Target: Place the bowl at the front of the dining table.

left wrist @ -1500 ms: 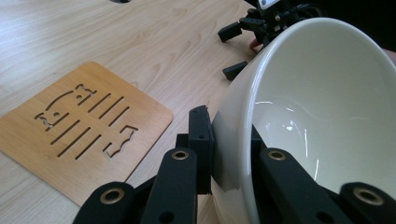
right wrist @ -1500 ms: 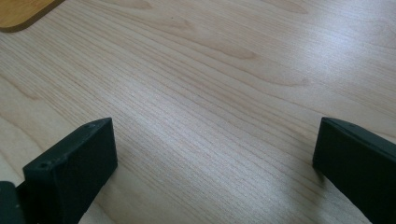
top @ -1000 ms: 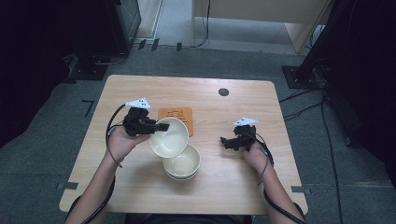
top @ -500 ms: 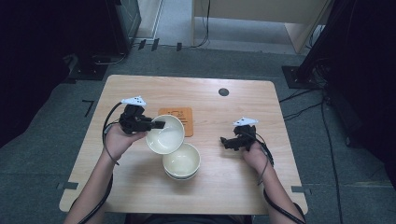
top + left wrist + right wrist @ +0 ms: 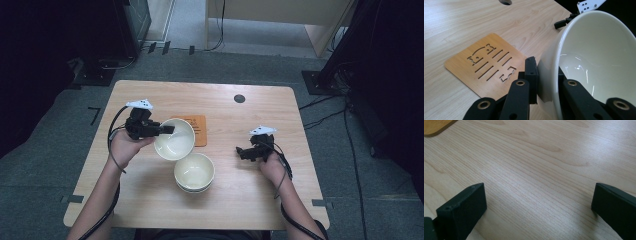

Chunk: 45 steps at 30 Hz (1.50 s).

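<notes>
Lower centre of the high view: stacked bowls (image 5: 194,172) on a pale wooden table (image 5: 150,210). Left of centre, the left gripper (image 5: 167,129) clamps the rim of a tilted white bowl (image 5: 175,140) beside an orange mat (image 5: 198,129). Right, the right gripper (image 5: 240,151) rests wide open, holding nothing. Beyond: grey floor (image 5: 60,155), cables, dark stands.

Orange mat (image 5: 196,129) on wooden table (image 5: 150,200)
</notes>
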### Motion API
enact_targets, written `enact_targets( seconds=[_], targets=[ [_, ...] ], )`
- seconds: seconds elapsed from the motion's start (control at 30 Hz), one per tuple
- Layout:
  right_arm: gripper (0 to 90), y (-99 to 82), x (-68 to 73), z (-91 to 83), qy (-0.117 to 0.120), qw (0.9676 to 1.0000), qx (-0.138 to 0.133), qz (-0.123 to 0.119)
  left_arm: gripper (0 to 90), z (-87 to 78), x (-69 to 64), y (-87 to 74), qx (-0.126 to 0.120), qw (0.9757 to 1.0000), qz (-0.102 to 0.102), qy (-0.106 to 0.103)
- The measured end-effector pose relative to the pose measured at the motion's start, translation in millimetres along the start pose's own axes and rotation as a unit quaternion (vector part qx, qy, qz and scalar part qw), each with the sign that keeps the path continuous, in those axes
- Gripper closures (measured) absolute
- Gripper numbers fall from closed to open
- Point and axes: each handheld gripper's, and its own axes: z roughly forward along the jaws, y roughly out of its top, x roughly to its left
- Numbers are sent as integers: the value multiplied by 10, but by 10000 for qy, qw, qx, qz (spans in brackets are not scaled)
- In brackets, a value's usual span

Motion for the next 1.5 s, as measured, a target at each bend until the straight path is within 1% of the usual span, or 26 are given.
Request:
enact_targets(
  seconds=[0.23, 0.3, 0.4, 0.6, 0.87, 1.23, 1.5],
  targets=[
    [0, -8, 4, -6, -35, 10000, -9, 34, 820, 9, 77, 9, -26, 9999, -86, -49],
    [0, -9, 5, -7, -46, 10000, -16, 37, 820, 7, 94, 12, -30, 10000, -83, -16],
    [0, -11, 5, -7, -56, 10000, -22, 40, 820, 4, 134, 10, -51, 9999, -136, -3],
    [0, -11, 6, -8, -58, 10000, -21, 49, 820, 9, 185, 9, -51, 9998, -131, 102],
    [0, -11, 6, -9, -57, 10000, -19, 47, 820, 30, 274, 16, -78, 9996, -224, 123],
    [0, -11, 5, -8, -54, 10000, -20, 41, 820, 58, 317, 21, -27, 9996, -225, 150],
    [0, -11, 5, -8, -56, 10000, -17, 44, 820, 93, 360, -9, -83, 9992, -286, 285]
  ],
)
